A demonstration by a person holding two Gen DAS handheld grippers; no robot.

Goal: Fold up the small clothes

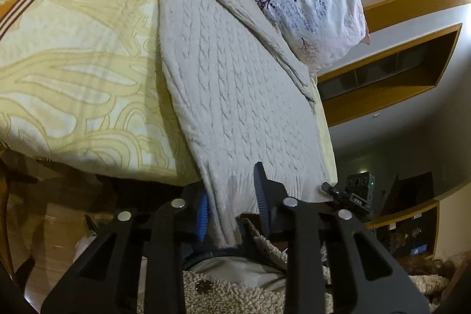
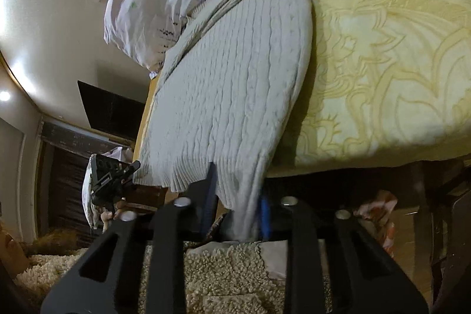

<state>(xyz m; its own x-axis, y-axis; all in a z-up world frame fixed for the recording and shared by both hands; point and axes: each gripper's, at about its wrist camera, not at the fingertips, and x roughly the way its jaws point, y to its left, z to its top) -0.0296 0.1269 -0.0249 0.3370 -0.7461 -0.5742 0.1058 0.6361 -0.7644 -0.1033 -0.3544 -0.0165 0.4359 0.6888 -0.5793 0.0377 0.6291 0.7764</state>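
On the bed (image 1: 73,64), both claws (image 1: 232,205) (image 2: 235,208) grip the sweater's (image 1: 229,84) hem.

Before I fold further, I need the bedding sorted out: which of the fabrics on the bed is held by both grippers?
The cream cable-knit sweater, its hem corners between both grippers; the yellow patterned bedspread and floral pillow lie untouched.

sweater (image 1: 235,84): 1 | pillows (image 1: 318,11): 2 | grippers (image 1: 232,205): 2 | bedspread (image 1: 73,64): 1

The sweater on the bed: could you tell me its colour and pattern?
Pale grey cable knit sweater, clearest in the left wrist view.
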